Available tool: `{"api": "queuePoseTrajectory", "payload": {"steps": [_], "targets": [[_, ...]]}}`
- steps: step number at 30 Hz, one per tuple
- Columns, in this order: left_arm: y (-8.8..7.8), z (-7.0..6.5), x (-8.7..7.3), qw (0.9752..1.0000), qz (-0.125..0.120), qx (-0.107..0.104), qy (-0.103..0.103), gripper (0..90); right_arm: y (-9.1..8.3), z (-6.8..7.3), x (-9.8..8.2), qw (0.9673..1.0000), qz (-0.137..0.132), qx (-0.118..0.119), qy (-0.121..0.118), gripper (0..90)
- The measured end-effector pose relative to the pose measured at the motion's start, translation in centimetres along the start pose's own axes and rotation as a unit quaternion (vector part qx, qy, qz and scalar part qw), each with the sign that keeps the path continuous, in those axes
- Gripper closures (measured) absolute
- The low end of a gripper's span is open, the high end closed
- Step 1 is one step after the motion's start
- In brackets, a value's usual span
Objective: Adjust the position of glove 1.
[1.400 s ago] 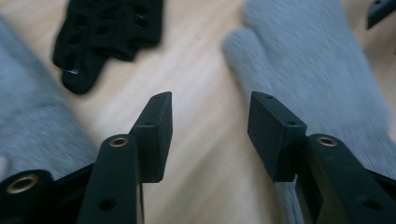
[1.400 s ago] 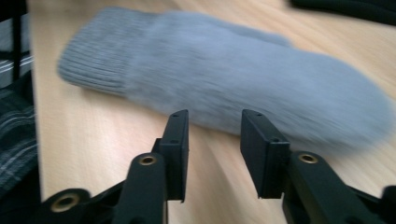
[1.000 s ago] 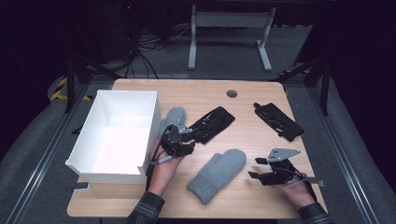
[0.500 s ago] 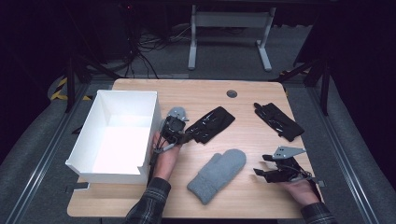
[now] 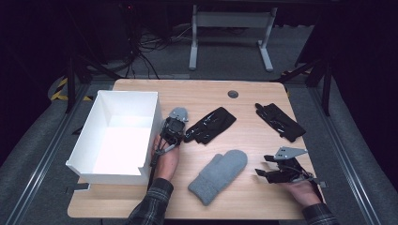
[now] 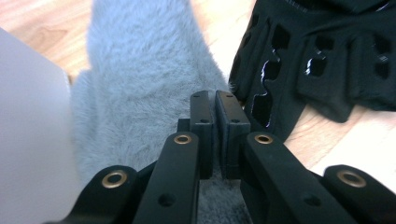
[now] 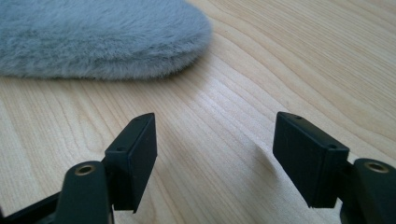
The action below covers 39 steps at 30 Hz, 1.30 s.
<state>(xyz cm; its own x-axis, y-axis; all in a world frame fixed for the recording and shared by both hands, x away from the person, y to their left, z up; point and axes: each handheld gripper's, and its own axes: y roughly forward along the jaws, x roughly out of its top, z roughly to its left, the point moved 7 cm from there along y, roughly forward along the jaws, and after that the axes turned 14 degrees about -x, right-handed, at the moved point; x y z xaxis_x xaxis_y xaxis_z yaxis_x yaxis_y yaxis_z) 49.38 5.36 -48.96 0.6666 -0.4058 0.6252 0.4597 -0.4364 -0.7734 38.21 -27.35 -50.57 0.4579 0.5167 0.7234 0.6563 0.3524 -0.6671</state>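
Left gripper [image 6: 214,105] jaws just closed, pinching grey mitten [image 6: 140,70] beside white box [image 5: 117,136]; right gripper [image 7: 215,158] open above table [image 7: 261,70].

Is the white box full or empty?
Empty. The high view shows the white box with a bare floor inside; both grey mittens and both black gloves lie outside it.

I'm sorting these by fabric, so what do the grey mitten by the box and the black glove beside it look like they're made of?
The grey mitten looks like soft fleece or plush: matte, with fuzzy short pile. The black glove looks like glossy synthetic or leather-like material: its cut-out vents have shiny edges, though the look can't settle which.
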Motion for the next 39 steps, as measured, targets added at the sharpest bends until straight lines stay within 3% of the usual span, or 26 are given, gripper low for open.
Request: {"api": "queuePoseTrajectory", "payload": {"steps": [10, 20, 23, 29, 31, 32, 33, 39], "targets": [[-2.4, -1.5, 0.9, 0.9991, -0.032, -0.027, 0.008, 87.4, 0.3, 0.1, -0.2, 1.0, 0.01, 0.001, 0.002, 31.6], [-4.5, -2.8, 1.3, 0.9952, -0.059, -0.075, 0.018, 87.8, 0.7, -0.4, -0.4, 0.9998, 0.007, 0.001, 0.021, 28.6], [-5.2, -3.2, 1.5, 0.9936, -0.066, -0.089, 0.022, 87.9, 0.7, -0.4, -0.5, 0.9998, 0.002, -0.005, 0.017, 27.1], [-6.4, -4.5, 1.8, 0.9873, -0.081, -0.131, 0.041, 87.9, 1.0, -0.3, -0.6, 0.9998, -0.012, -0.015, 0.01, 24.3], [-6.7, -4.9, 1.9, 0.9841, -0.087, -0.147, 0.051, 87.9, 1.0, -0.3, -0.6, 0.9998, -0.013, -0.016, 0.009, 24.1], [-6.7, -4.9, 1.9, 0.9841, -0.087, -0.147, 0.051, 87.9, 1.0, -0.3, -0.6, 0.9998, -0.013, -0.016, 0.009, 24.1], [-6.9, -5.2, 1.9, 0.9815, -0.091, -0.159, 0.056, 87.9, 1.0, -0.3, -0.6, 0.9997, -0.012, -0.016, 0.011, 24.0], [-7.7, -6.5, 1.7, 0.9715, -0.097, -0.202, 0.078, 88.0, 1.0, -0.3, -0.6, 0.9997, -0.011, -0.018, 0.012, 23.4]]}}
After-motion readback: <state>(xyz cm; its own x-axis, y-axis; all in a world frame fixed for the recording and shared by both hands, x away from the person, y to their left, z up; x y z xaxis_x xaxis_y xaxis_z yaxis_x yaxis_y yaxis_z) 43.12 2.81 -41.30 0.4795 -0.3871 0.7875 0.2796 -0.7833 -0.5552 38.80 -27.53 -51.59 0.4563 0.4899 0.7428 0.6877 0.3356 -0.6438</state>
